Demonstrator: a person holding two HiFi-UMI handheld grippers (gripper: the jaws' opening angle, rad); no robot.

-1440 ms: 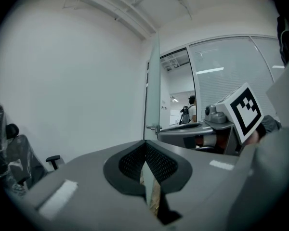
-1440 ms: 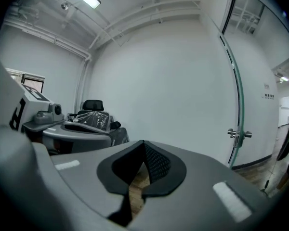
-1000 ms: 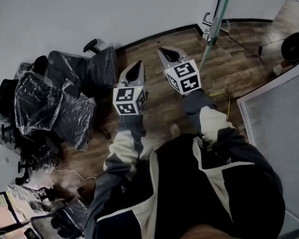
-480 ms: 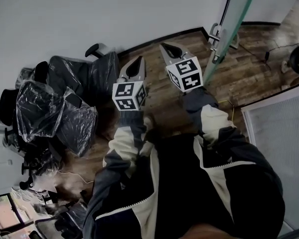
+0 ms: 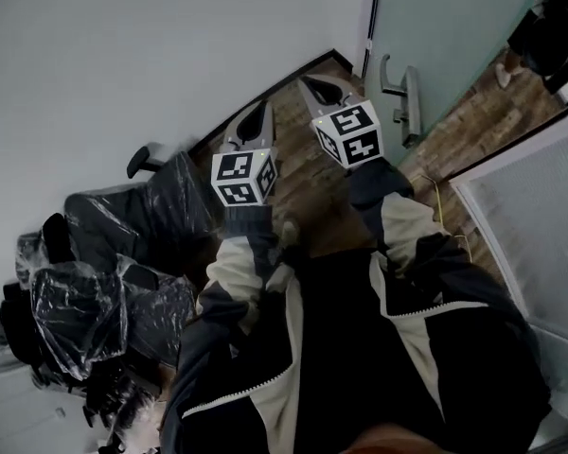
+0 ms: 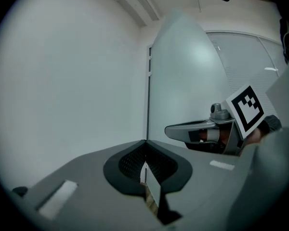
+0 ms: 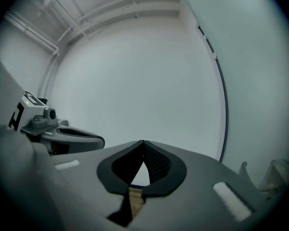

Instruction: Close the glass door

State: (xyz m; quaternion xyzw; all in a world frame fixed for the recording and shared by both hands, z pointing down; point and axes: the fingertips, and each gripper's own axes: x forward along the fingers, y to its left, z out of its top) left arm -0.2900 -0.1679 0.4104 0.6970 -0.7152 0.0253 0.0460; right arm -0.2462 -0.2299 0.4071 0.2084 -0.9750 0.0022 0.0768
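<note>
1. Looks steeply down on two grippers held side by side above a wooden floor [image 5: 314,206], both pointing towards the far corner.
2. Shows the left gripper [image 5: 260,112] with its jaws pressed together tip to tip and nothing between them.
3. Shows the right gripper [image 5: 312,85] closed the same way and empty, just right of the left one and reaching slightly farther.
4. Finds the frosted glass door [image 5: 454,26] at far right, its left edge meeting the white wall [image 5: 123,64] along a dark vertical strip [image 5: 370,17]; cannot tell whether fully latched.
5. Puts the metal lever handle [image 5: 404,97] on the door's near face, right of the right gripper and apart from it.
6. Touches the door with neither gripper.
7. Leaves the office chairs [image 5: 123,263], wrapped in clear plastic, crowded at near left by the wall and well apart from the door.
8. Adds a pale frosted panel [image 5: 540,235] at near right, beside the dark jacket sleeves [image 5: 246,253] with light stripes.
</note>
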